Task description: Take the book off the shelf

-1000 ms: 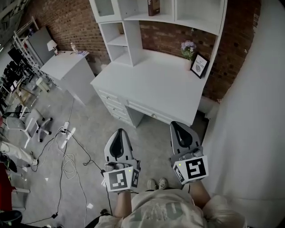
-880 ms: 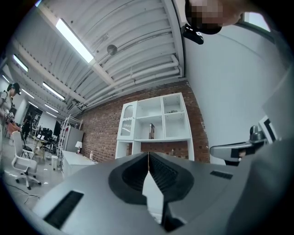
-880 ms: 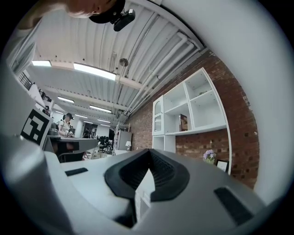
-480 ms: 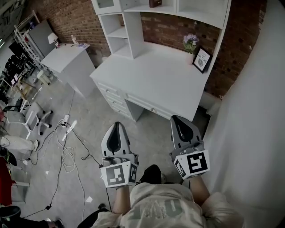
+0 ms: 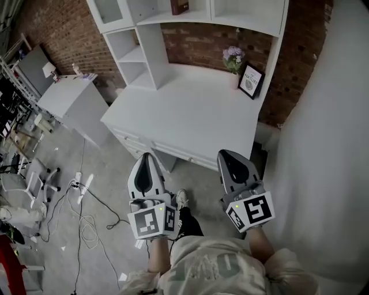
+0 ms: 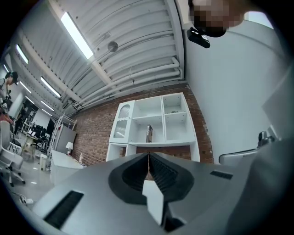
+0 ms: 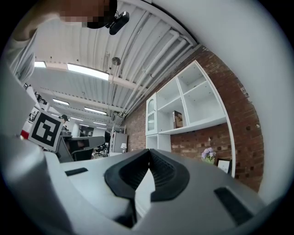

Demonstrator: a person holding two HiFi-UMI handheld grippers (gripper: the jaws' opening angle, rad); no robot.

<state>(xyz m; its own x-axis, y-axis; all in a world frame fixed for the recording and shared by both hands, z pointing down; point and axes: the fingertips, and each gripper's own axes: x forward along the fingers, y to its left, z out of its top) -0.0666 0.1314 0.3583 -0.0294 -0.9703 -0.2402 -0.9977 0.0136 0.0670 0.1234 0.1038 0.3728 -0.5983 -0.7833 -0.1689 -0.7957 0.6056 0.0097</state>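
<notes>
Head view shows me closer to the desk now, book still on the shelf, left gripper and right gripper pinched together, empty.

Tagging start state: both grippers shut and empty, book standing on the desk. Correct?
Not quite. The book stands on the shelf above the desk, not on the desk; the head view shows it. The left gripper and right gripper are shut and empty, as you said.
</notes>
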